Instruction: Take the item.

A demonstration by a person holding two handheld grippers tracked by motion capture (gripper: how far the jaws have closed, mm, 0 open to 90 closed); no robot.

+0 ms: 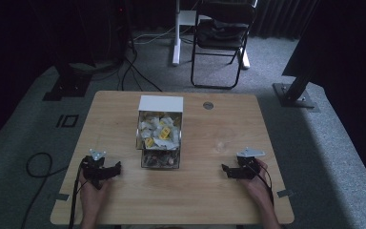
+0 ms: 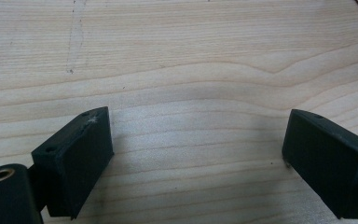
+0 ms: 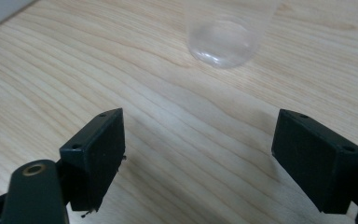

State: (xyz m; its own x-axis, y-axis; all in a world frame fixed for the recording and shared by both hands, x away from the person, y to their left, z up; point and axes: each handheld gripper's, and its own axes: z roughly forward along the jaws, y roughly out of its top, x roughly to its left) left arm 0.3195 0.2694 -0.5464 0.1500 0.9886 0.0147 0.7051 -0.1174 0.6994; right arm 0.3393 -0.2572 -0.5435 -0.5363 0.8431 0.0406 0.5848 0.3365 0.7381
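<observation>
A pale wooden table holds a clear box with a white lid, packed with white and yellow sachets, at its centre. Just ahead of the right gripper stands a clear plastic cup, upright. Both that gripper and the left gripper rest near the table's front edge, jaws spread wide, holding nothing. The cup probably needs a level, gentle approach, since thin plastic likely crushes or tips easily.

Tabletop: pale wood, visible grain, smooth matt finish. Left gripper and right gripper: matt black plastic fingers, lightly scuffed. Cup: clear glossy plastic. Dispenser box: transparent walls, white top, paper sachets.
</observation>
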